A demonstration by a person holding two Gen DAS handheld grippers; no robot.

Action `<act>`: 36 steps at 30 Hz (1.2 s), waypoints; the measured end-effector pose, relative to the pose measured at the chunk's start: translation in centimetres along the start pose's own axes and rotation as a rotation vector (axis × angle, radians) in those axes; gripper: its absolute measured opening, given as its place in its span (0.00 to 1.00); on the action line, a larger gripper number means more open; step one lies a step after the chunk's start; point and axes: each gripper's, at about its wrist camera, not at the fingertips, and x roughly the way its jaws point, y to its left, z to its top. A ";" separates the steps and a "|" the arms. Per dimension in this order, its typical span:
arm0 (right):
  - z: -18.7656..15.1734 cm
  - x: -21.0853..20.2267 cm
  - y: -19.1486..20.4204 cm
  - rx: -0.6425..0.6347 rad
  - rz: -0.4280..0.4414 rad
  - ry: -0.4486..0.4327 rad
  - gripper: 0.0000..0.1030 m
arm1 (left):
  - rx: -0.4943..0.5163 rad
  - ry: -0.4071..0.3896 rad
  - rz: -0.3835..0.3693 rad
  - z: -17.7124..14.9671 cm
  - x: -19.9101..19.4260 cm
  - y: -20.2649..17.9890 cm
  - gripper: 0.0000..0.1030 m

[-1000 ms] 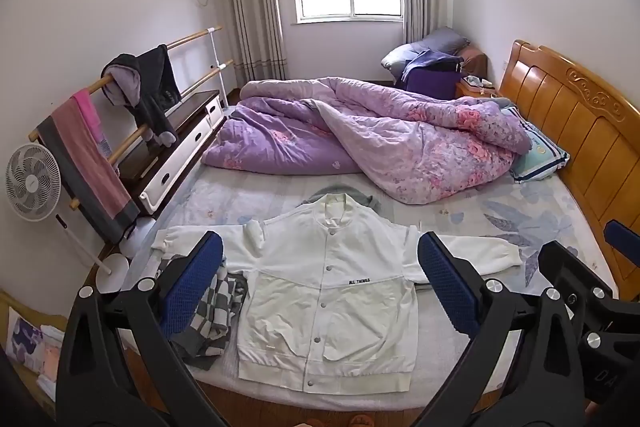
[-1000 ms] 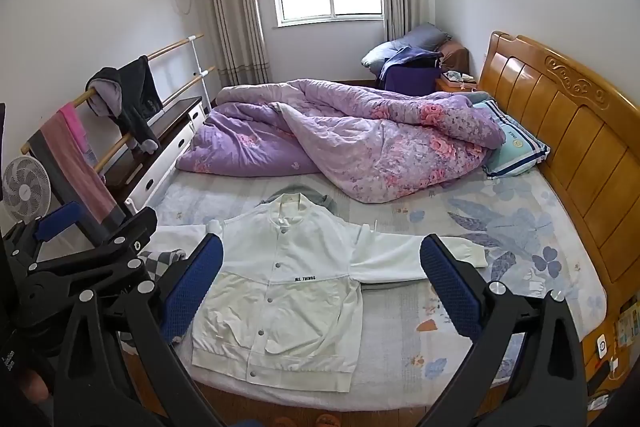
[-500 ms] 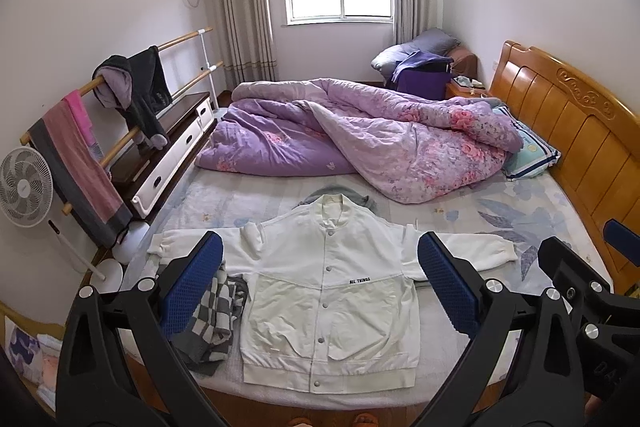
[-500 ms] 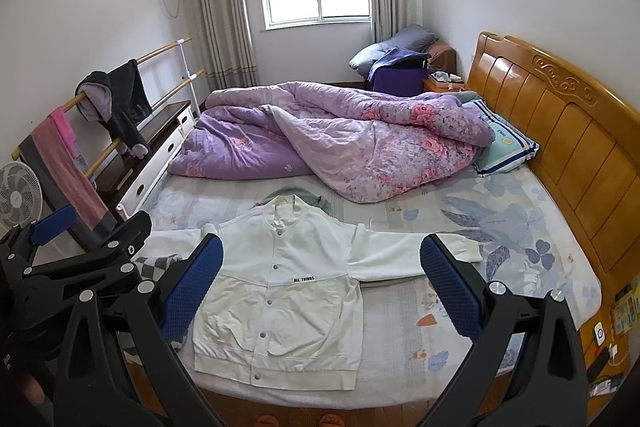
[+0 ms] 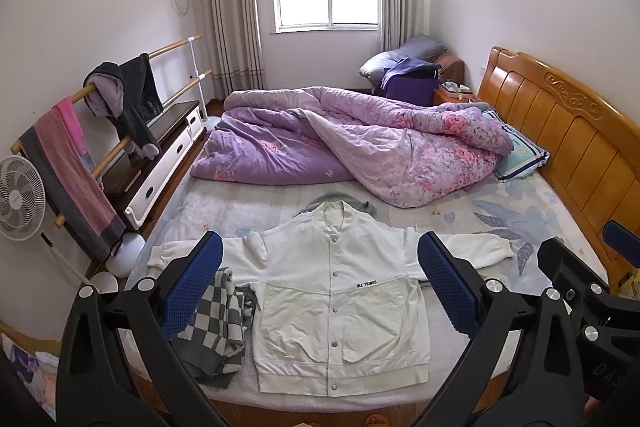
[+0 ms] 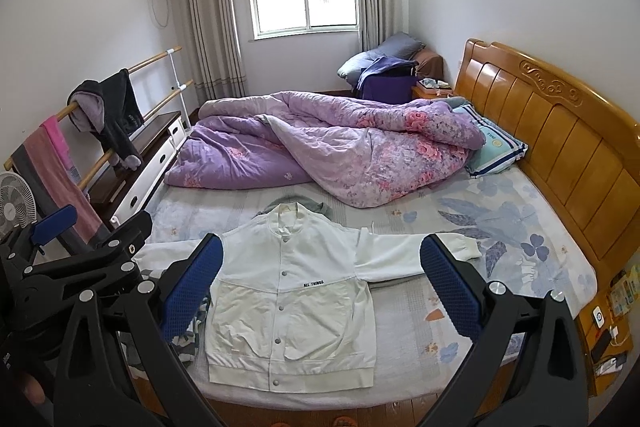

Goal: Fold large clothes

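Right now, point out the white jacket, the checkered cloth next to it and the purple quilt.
white jacket (image 5: 340, 291): left wrist view, on the buttoned front, mid-chest.
checkered cloth (image 5: 218, 323): left wrist view, on its checked top surface.
purple quilt (image 6: 360, 147): right wrist view, on the floral middle fold.

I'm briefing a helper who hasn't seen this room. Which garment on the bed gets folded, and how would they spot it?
Start at the bed with the wooden headboard; the crumpled purple quilt fills its far half. On the near half, the white jacket lies flat, front up, sleeves spread. Unlike the grey checked cloth bunched beside it, it is plain white with snap buttons and a small black chest label.
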 end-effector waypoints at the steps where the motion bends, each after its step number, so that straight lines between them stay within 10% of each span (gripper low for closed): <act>1: 0.0 -0.1 0.3 -0.001 -0.004 -0.003 0.93 | 0.000 -0.002 -0.003 -0.1 0.1 0.3 0.95; 36: -0.4 0.1 3.5 -0.007 -0.044 0.010 0.93 | -0.006 0.014 -0.021 -0.3 1.0 2.5 0.95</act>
